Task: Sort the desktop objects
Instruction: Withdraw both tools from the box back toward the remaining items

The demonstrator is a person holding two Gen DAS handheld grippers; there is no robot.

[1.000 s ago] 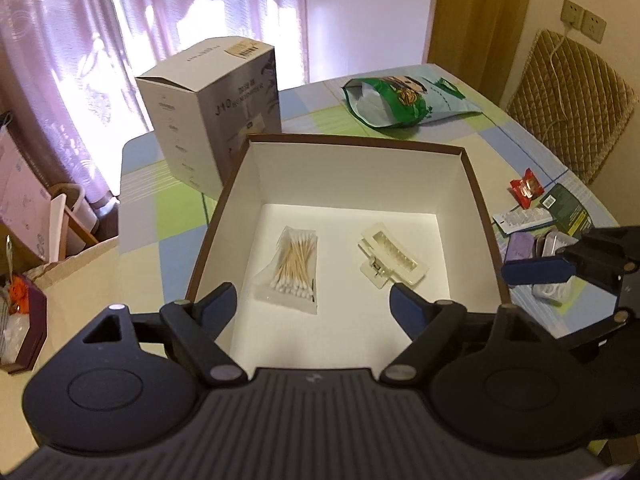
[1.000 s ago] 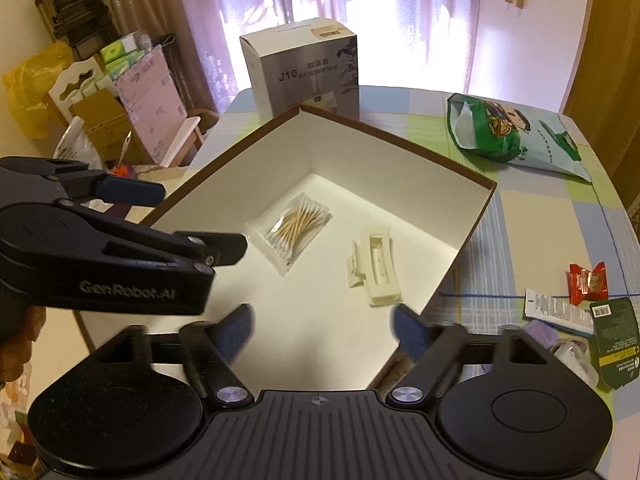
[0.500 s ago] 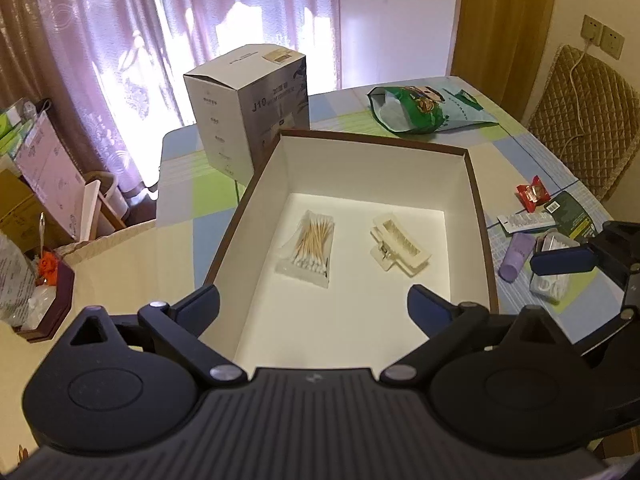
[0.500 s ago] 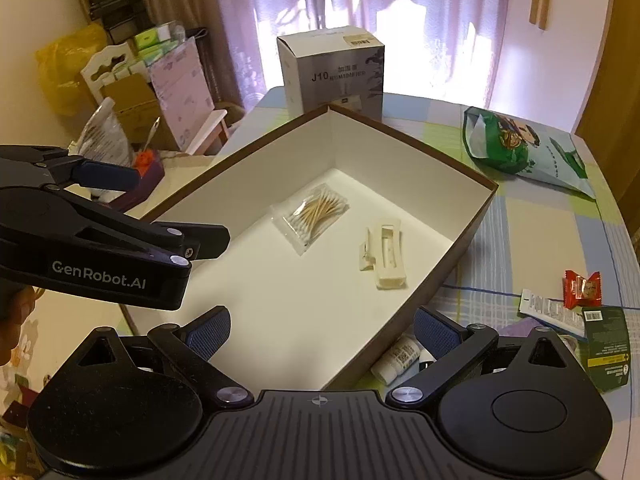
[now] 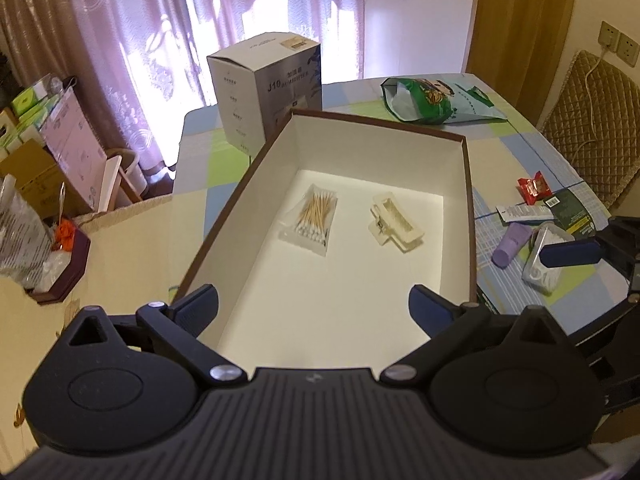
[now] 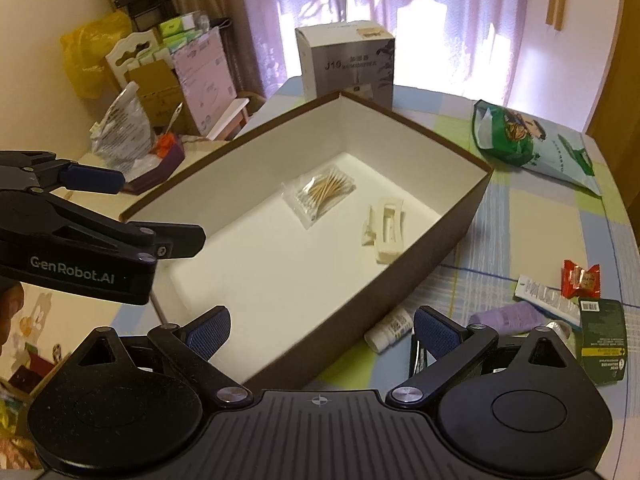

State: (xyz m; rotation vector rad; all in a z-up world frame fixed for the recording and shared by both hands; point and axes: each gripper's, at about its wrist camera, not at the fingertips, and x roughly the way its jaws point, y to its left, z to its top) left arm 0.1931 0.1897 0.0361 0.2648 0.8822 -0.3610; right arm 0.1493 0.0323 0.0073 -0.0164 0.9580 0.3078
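Item: my right hand-held gripper (image 6: 320, 330) and left hand-held gripper (image 5: 314, 306), both wide and empty; risk: nudging the small white bottle (image 6: 387, 329) under the open box (image 6: 452, 236) wall.

Daylight glares through the curtains (image 5: 152, 40) (blown out white), room dim, fisheye edges bent and vignetted.

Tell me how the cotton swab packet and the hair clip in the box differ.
The cotton swab packet is a flat, clear bag showing wooden sticks with white tips; the hair clip is solid, cream and bulkier. The packet lies nearer the box's left wall, the clip nearer its right. Both rest loose on the box floor, apart.
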